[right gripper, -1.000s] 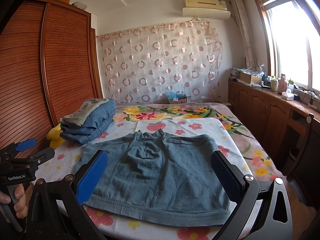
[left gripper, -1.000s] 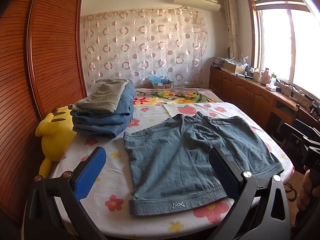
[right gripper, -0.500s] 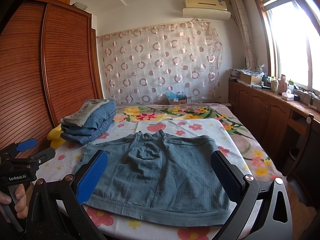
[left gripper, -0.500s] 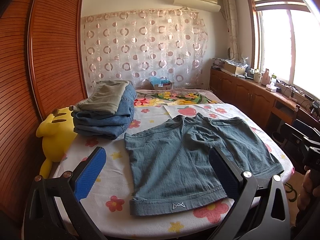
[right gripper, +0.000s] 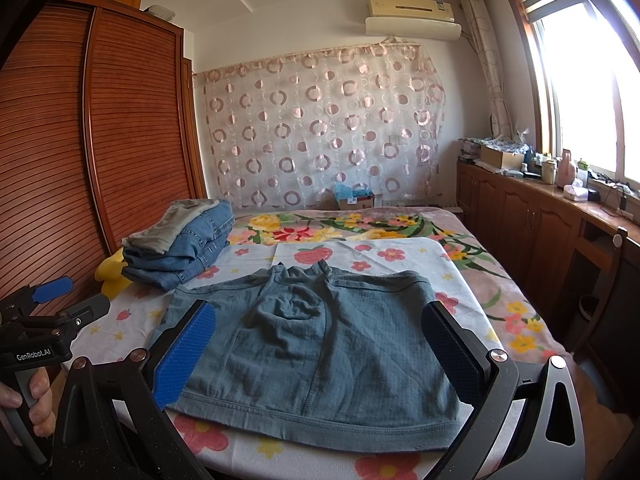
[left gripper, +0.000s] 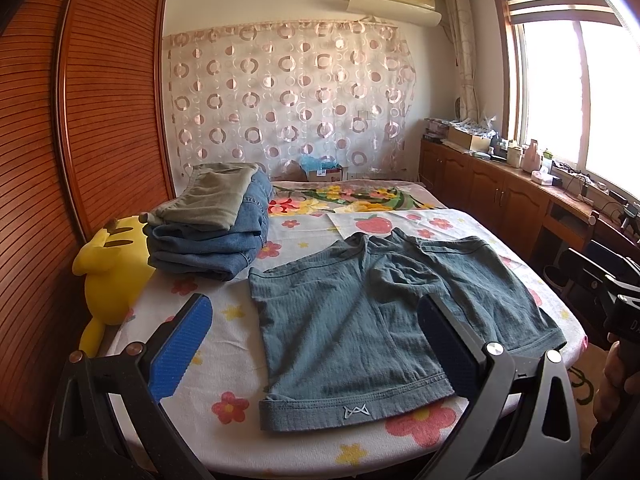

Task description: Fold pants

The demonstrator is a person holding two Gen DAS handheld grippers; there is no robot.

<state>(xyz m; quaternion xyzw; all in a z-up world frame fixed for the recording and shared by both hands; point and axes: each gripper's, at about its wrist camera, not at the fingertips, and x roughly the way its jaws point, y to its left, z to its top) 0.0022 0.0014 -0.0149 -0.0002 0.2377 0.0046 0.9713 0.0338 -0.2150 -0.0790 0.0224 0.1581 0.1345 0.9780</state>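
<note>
While most of both views is taken up by the bed (left gripper: 240,344), its white sheet printed with flowers and strawberries, the task's garment is found on the near half of it: a pair of blue-grey shorts (left gripper: 360,320) is spread flat and unfolded, with the waistband laid along the near edge and the two legs pointed toward the far wall. In the right wrist view the shorts (right gripper: 320,344) are seen nearly square-on, with a small rumpled patch near the crotch seam. Beyond the shorts, toward the wooden wardrobe (left gripper: 92,120), a stack of folded jeans (left gripper: 212,236) is set, topped by an olive-grey garment, well apart from the shorts' nearest corner. Just beside the stack, at the bed's edge, a yellow plush toy (left gripper: 108,276) is wedged against the wardrobe. The left gripper (left gripper: 316,344) is held above the near edge of the bed with its blue-padded fingers spread wide and nothing between them; the shorts are not touched by it. The right gripper (right gripper: 320,356) is likewise held with its fingers wide apart and empty, over the waistband side. A hand (right gripper: 36,396) wrapped round a gripper handle is seen at the lower left of the right wrist view.
</note>
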